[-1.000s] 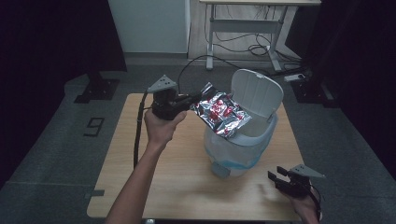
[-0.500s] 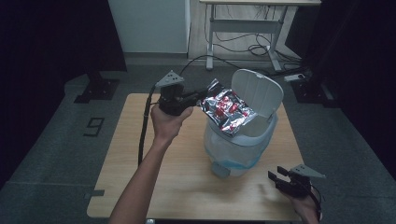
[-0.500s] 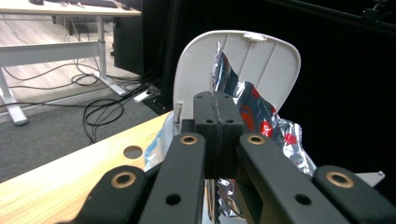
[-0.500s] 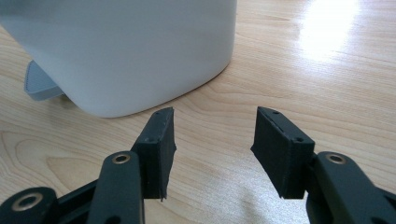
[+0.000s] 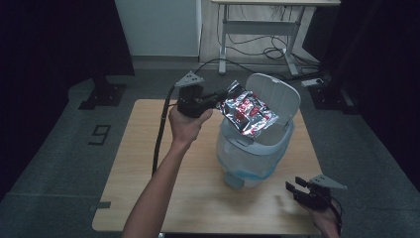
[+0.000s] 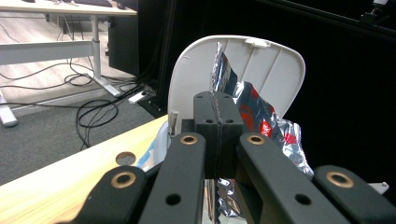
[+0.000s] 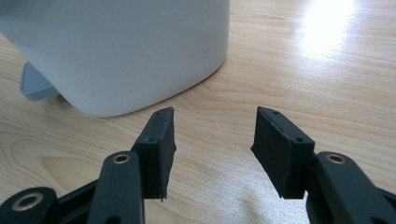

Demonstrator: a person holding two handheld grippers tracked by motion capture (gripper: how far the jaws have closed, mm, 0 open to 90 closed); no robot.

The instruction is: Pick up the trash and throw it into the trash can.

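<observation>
Clamped tight, the left gripper (image 5: 224, 97) pinches an edge of a crinkled silver foil snack bag (image 5: 248, 113) with red print, its jaws pressed together with the foil caught between them. In the left gripper view the two black jaws meet flat against each other, and the snack bag (image 6: 261, 122) rises above and spills past them to the right. From the high view the bag hangs tilted above the open mouth of a pale bin (image 5: 255, 153), its lower end at about the level of the bin's rim; whether it touches the rim I cannot tell. Behind the bag stands the bin's raised lid (image 5: 275, 96), white and rounded, upright at the far side of the bin; the left gripper view shows the lid (image 6: 275, 63) directly beyond the foil. A blue liner edge shows low on the bin's front. The bin stands on a light wooden table (image 5: 148, 163), toward its right half. A black cable runs from the left gripper down across the tabletop beside the person's forearm. Near the table's front right corner the right gripper (image 5: 297, 187) sits low, well apart from the bag, its jaws parted with nothing between them; in the right gripper view the bin's white wall (image 7: 140, 51) is near, beyond the spread jaws, with bare wood under them
</observation>
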